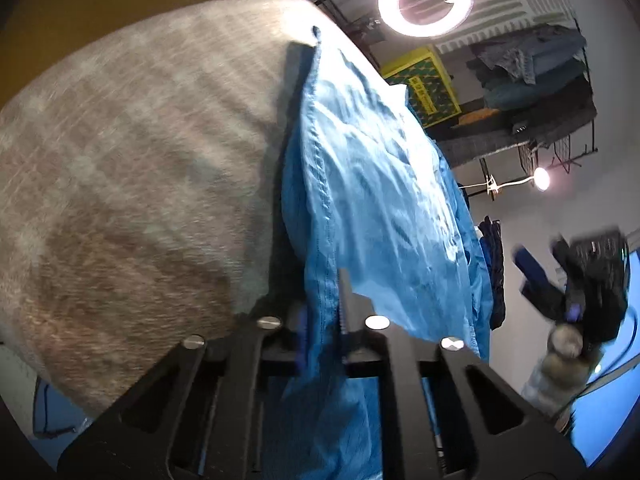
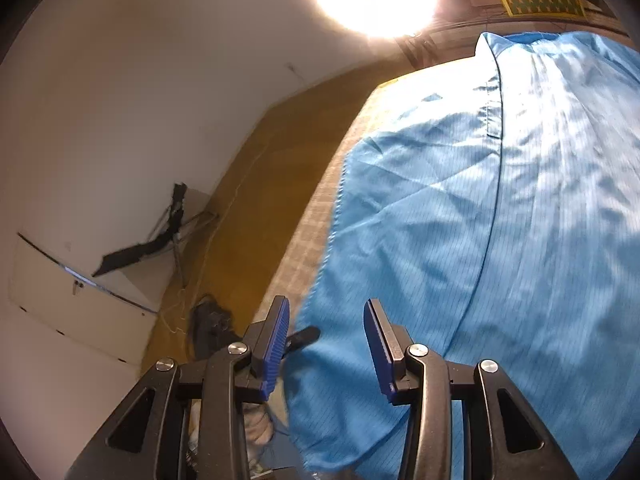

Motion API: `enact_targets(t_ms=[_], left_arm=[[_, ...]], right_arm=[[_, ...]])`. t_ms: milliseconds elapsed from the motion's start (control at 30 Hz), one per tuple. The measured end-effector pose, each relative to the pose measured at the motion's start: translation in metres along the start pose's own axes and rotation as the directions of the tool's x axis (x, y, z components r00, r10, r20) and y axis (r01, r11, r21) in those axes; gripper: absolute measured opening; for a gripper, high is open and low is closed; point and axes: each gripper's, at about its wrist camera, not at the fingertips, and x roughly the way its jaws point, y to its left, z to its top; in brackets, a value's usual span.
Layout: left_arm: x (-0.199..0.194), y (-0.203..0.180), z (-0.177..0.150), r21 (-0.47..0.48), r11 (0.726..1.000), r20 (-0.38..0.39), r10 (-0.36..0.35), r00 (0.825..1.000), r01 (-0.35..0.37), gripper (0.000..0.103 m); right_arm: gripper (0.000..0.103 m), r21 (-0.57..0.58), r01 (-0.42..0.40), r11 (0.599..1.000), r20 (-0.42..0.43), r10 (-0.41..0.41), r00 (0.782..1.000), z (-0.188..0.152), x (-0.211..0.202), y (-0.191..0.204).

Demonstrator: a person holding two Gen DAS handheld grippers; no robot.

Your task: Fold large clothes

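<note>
Left wrist view: I am clamping my left gripper (image 1: 320,312) on the blue garment's (image 1: 372,184) hemmed edge at frame centre, over the checked tabletop (image 1: 132,168). The thin hem could be slipping free under pull. My right gripper (image 2: 326,344), angled downward, is standing part-open over the cloth, gripping nothing.

Left gripper (image 1: 322,320): black plastic frame, triangular cutouts, round silver screws (image 1: 377,322) across the linkage. Right gripper (image 2: 326,344): same black frame with silver screws, ribbed blue pads (image 2: 276,344) on the fingers, one at 9 o'clock, one at 3.
</note>
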Motion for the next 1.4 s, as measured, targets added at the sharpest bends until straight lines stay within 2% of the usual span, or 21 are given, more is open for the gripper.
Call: enact_targets(t_ms=[100,267,433,600,700,833,933,1033,1100,1133,1200,1267,1333,1400], left_arm=[[0.000,-0.010,-0.001,0.031,0.999,0.022,0.010,1.000,-0.011,0.005],[-0.005,-0.033,-0.003,0.116,0.992,0.058,0.034,0.998,-0.041,0.004],[-0.009,-0.053,-0.008,0.190,0.979,0.082,0.054,0.995,-0.069,0.004],[-0.004,-0.068,-0.012,0.242,0.965,0.090,0.081,0.993,-0.101,0.003],[-0.004,-0.069,-0.012,0.247,0.963,0.089,0.085,0.992,-0.105,0.002],[-0.003,-0.071,-0.012,0.248,0.963,0.086,0.086,0.993,-0.105,0.001],[0.000,-0.076,-0.011,0.254,0.961,0.087,0.092,0.992,-0.111,0.001],[0.004,-0.081,-0.010,0.269,0.955,0.087,0.108,0.990,-0.128,0.000],[0.006,-0.085,-0.011,0.279,0.951,0.085,0.114,0.990,-0.134,0.000],[0.006,-0.086,-0.011,0.282,0.950,0.085,0.116,0.990,-0.136,0.000],[0.007,-0.091,-0.012,0.287,0.948,0.086,0.115,0.990,-0.135,0.000],[0.010,-0.101,-0.010,0.291,0.947,0.089,0.113,0.990,-0.135,0.000],[0.011,-0.109,-0.011,0.309,0.940,0.093,0.118,0.989,-0.141,0.000],[0.014,-0.117,-0.013,0.330,0.932,0.093,0.124,0.988,-0.148,0.000]], right_arm=[[0.053,-0.029,0.050,0.998,-0.029,-0.051,0.998,0.022,0.025,0.003],[0.055,-0.067,0.116,0.991,-0.102,-0.123,0.987,0.057,0.088,0.013],[0.055,-0.174,0.182,0.968,-0.164,-0.211,0.964,0.074,0.148,0.035],[0.057,-0.240,0.234,0.942,-0.197,-0.283,0.939,0.082,0.185,0.045],[0.057,-0.271,0.271,0.924,-0.218,-0.333,0.917,0.084,0.204,0.048],[0.057,-0.337,0.341,0.878,-0.214,-0.424,0.880,0.085,0.225,0.053],[0.056,-0.371,0.385,0.845,-0.234,-0.486,0.842,0.083,0.242,0.053],[0.045,-0.394,0.419,0.818,-0.252,-0.535,0.807,0.079,0.256,0.047],[0.030,-0.405,0.431,0.806,-0.252,-0.551,0.796,0.077,0.258,0.043],[0.026,-0.405,0.432,0.806,-0.250,-0.552,0.795,0.077,0.258,0.041],[0.006,-0.397,0.430,0.811,-0.241,-0.544,0.804,0.077,0.253,0.035],[0.000,-0.368,0.418,0.830,-0.235,-0.518,0.822,0.079,0.244,0.028],[0.000,-0.328,0.396,0.857,-0.221,-0.478,0.850,0.081,0.231,0.021],[0.000,-0.298,0.382,0.875,-0.209,-0.450,0.868,0.085,0.220,0.011]])
